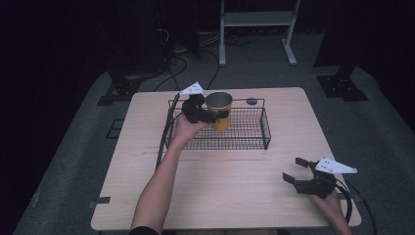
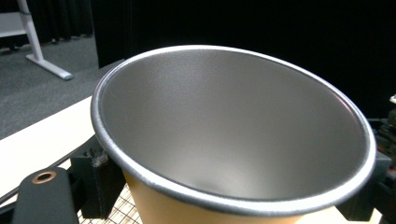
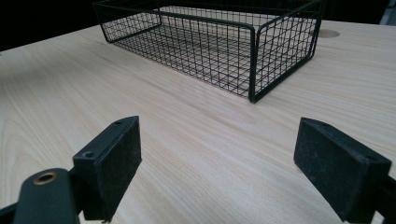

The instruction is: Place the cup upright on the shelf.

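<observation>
Left gripper is clamping the empty yellow metal cup over the wire basket near the table's far edge; right gripper is hovering, jaws apart.

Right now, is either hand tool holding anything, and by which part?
The left gripper holds the yellow cup by its side wall, over the wire basket. The right gripper holds nothing.

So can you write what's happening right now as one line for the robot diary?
left gripper: shut on yellow metal-lined cup | cup: over black wire basket | right gripper: open, empty, above wooden table
</observation>
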`<state>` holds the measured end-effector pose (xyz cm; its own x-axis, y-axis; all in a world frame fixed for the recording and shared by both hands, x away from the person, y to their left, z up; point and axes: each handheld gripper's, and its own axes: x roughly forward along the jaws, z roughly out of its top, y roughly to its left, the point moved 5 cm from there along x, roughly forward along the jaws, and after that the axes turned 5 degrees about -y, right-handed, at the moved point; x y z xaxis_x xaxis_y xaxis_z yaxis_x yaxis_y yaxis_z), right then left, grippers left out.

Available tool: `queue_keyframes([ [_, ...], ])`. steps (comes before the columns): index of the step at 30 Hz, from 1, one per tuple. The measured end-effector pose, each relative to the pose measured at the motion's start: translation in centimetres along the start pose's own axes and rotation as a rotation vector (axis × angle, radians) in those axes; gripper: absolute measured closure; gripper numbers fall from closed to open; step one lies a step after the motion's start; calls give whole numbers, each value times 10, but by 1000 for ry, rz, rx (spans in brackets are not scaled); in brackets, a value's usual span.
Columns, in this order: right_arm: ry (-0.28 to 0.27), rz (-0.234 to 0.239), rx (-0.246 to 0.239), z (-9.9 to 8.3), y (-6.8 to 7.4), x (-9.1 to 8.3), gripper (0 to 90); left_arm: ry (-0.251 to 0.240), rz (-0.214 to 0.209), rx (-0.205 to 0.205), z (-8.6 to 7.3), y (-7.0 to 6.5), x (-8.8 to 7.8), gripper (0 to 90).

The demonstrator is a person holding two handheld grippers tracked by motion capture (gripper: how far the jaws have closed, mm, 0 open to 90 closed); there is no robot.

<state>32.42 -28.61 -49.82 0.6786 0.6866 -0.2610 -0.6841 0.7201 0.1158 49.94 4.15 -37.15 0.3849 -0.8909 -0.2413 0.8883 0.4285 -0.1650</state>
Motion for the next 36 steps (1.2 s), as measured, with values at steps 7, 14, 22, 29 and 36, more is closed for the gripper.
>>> queue_keyframes([
  [7, 0, 1, 1, 0, 0, 0, 140, 11, 28, -8, 5, 13, 7, 135],
  [14, -2, 3, 2, 0, 0, 0, 140, 31, 57, -8, 1, 24, 15, 132],
  [22, -2, 4, 3, 0, 0, 0, 140, 45, 54, -15, -7, 30, 23, 131],
  [29, -3, 5, 3, 0, 0, 0, 140, 92, 46, -21, -19, 39, 27, 125],
  [36, -3, 6, 5, 0, 0, 0, 140, 144, 44, -21, -28, 41, 33, 119],
])
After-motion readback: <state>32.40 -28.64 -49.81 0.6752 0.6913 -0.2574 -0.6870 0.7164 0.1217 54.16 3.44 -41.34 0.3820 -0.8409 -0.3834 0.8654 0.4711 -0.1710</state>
